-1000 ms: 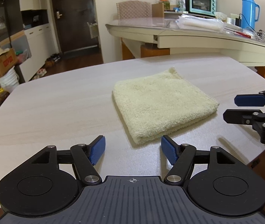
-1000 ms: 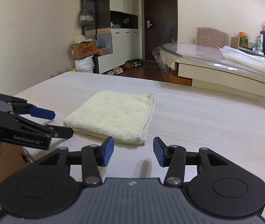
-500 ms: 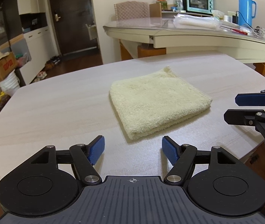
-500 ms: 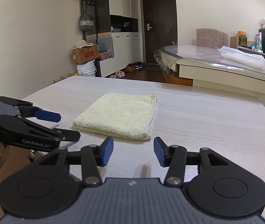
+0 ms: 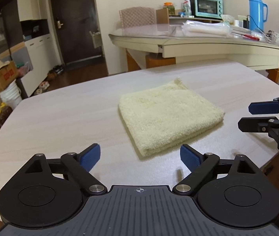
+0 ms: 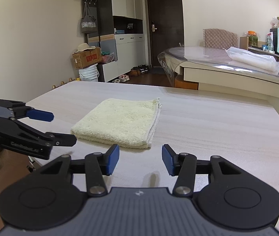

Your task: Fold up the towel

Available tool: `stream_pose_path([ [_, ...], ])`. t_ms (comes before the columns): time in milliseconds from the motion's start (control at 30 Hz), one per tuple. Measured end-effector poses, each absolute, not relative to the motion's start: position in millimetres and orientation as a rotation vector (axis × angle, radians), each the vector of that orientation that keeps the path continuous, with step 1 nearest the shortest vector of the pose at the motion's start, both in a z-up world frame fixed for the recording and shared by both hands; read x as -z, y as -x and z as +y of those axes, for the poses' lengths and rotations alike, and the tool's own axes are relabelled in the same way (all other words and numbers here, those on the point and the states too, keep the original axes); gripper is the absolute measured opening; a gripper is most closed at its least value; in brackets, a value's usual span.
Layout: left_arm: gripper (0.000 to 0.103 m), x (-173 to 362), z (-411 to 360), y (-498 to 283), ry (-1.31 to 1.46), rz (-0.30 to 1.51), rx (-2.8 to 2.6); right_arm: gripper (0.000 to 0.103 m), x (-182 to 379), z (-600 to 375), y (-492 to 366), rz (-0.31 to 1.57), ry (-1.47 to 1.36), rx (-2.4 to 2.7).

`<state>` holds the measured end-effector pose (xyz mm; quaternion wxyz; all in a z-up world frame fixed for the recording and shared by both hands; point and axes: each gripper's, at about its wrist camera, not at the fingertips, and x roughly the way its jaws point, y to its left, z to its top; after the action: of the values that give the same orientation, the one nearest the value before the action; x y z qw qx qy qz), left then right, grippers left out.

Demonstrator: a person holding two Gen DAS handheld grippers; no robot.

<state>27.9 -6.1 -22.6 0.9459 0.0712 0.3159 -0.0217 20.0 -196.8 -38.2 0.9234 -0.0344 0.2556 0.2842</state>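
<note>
A pale yellow towel point(image 5: 168, 116) lies folded into a small square on the light wood table point(image 5: 60, 118); it also shows in the right wrist view point(image 6: 119, 122). My left gripper point(image 5: 140, 156) is open and empty, held back from the towel's near corner. My right gripper point(image 6: 140, 159) is open and empty, just short of the towel's near edge. Each gripper shows in the other's view: the right one point(image 5: 257, 116) at the towel's right, the left one point(image 6: 59, 127) at its left. Neither touches the towel.
A second table point(image 5: 198, 41) behind holds a plastic bag, a teal toaster oven point(image 5: 208, 6) and a blue thermos point(image 5: 256, 11). Cabinets, a cardboard box point(image 6: 86, 59) on a white bucket and a dark door stand beyond. The table edge runs close under both grippers.
Both grippers have drawn back and risen a little from the towel, which now looks farther off. The towel has not moved. Both stay open.
</note>
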Motion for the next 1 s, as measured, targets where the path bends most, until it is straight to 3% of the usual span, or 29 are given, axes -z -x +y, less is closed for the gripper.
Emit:
stream_pose_path([
  [100, 0.092, 19.4, -6.8, -27.7, -0.132, 0.649, 0.042, 0.054, 38.5, -194.5, -22.3, 0.538, 0.071, -0.587],
  [233, 0.093, 16.3, -6.6, -21.3, -0.076, 0.666, 0.042, 0.071, 37.3, -192.6, -20.7, 0.553, 0.060, -0.583],
  [433, 0.093, 18.3, 3.0, -11.6, 0.058, 0.702, 0.068, 0.082, 32.8, -191.1, -11.8, 0.565, 0.069, -0.565],
  [1000, 0.099, 9.1, -10.3, 8.9, 0.029, 0.654, 0.025, 0.090, 21.3, -199.3, 16.7, 0.533, 0.069, -0.533],
])
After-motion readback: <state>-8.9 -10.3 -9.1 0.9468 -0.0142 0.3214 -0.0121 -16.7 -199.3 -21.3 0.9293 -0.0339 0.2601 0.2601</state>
